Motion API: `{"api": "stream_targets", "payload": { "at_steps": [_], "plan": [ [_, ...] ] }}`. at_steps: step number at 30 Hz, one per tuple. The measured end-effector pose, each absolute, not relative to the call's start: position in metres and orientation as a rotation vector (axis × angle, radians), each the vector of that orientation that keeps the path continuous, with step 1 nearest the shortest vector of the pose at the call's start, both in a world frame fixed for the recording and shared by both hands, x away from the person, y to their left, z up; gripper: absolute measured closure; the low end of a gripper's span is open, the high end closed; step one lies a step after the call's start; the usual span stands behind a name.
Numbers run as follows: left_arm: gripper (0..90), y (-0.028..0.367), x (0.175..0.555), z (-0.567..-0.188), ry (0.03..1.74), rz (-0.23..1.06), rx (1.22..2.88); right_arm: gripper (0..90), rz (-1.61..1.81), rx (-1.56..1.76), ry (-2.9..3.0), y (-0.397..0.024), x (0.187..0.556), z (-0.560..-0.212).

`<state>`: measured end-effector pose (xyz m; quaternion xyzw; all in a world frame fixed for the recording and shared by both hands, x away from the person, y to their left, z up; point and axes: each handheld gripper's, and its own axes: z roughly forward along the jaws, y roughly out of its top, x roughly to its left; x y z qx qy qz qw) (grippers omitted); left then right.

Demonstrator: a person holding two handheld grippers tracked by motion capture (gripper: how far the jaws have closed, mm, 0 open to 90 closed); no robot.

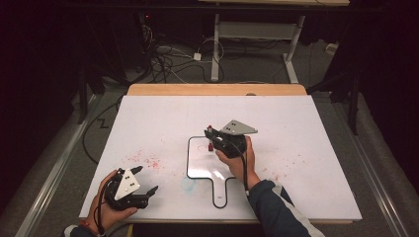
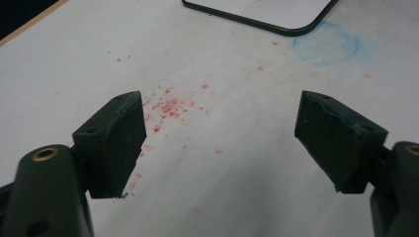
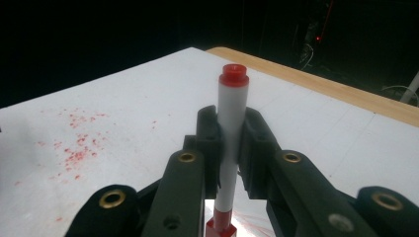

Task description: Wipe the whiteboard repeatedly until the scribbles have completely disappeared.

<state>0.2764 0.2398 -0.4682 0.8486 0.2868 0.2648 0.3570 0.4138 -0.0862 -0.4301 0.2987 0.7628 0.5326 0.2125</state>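
Near the surface's point(image 1: 296, 123) front-left corner, the left tool point(image 1: 143, 181) is hovering spread; the right tool point(image 3: 231, 148) is pinching a marker point(image 3: 232, 128) upright over the whiteboard point(image 1: 200, 165).

We see a white bench point(image 1: 306, 148) with a wooden far edge; a black-rimmed whiteboard point(image 1: 200, 165) lies centrally, red specks point(image 1: 146, 160) at its nine o'clock.

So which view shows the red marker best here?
The right gripper view: the marker stands upright, clamped between the right tool, its white barrel and red end sharp and close. In the high view the marker is a tiny red and white shape at that tool, over the whiteboard.
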Motion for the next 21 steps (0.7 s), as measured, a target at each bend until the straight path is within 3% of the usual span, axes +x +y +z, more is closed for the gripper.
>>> {"api": "stream_targets", "payload": {
  "at_steps": [13,21],
  "plan": [
    [18.9,0.236,0.276,-0.468,0.724,0.687,2.200,81.2,1.408,0.794,2.155,-0.042,0.429,-0.442],
    [18.9,0.235,0.278,-0.468,0.710,0.674,2.198,81.3,1.349,0.793,2.138,-0.039,0.436,-0.444]
  ]
}}
